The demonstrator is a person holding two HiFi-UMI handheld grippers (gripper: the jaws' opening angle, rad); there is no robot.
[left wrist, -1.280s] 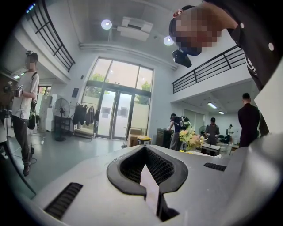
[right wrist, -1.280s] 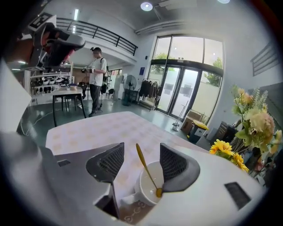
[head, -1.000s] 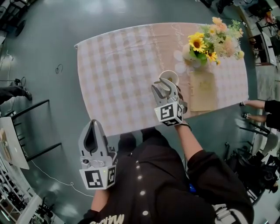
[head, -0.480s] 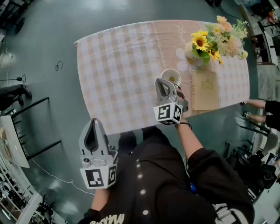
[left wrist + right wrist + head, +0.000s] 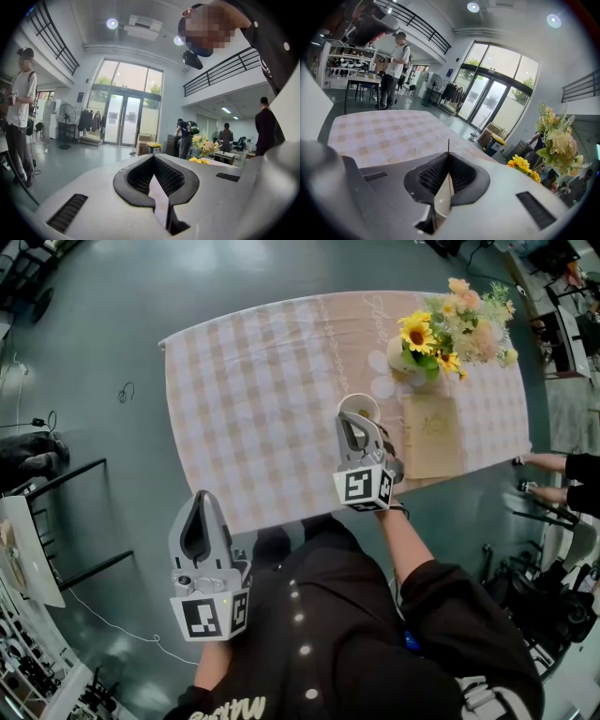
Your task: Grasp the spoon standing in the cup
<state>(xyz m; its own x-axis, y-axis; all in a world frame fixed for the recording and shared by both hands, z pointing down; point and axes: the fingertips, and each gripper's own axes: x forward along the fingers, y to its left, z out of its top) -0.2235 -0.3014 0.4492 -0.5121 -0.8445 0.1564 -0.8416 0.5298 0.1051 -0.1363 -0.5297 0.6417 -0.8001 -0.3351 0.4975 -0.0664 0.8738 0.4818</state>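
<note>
A white cup stands on the checked tablecloth near the table's front edge. My right gripper reaches over it from the near side. In the right gripper view the jaws of this gripper have just been closing, and the spoon's thin handle sticks up between the tips, pinched. The cup's pale body shows through the gap below. My left gripper hangs off the table over the floor, shut and empty; the left gripper view shows its tips meeting.
A vase of yellow and pink flowers and a tan mat lie right of the cup. A person's arm reaches in at the right edge. Dark metal frames stand on the floor at left. People stand in the hall.
The right gripper's jaws stood open at the cup one second ago and are now shut on the spoon's handle. The left gripper has stayed where it was.
</note>
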